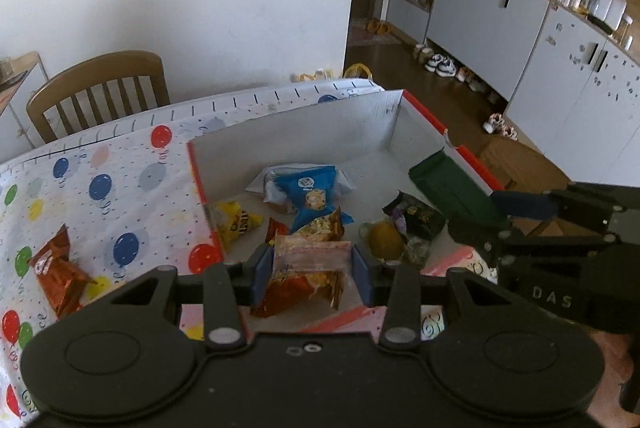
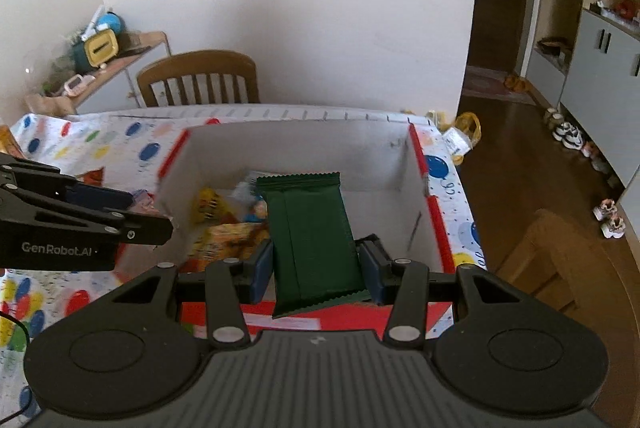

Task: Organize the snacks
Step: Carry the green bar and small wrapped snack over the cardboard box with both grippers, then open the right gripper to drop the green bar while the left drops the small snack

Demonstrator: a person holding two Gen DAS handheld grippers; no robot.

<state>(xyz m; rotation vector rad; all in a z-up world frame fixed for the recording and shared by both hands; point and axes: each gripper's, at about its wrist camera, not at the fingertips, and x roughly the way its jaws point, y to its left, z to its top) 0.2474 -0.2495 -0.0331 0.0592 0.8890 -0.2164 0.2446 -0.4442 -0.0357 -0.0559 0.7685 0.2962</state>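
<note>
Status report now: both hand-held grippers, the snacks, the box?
Left hand-held gripper shut on orange snack pack. Right hand-held gripper shut on green packet. Both over box. Nothing in the way.

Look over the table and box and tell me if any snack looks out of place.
One orange snack packet lies on the balloon tablecloth, outside the box where the other snacks sit. Otherwise nothing stands out.
</note>
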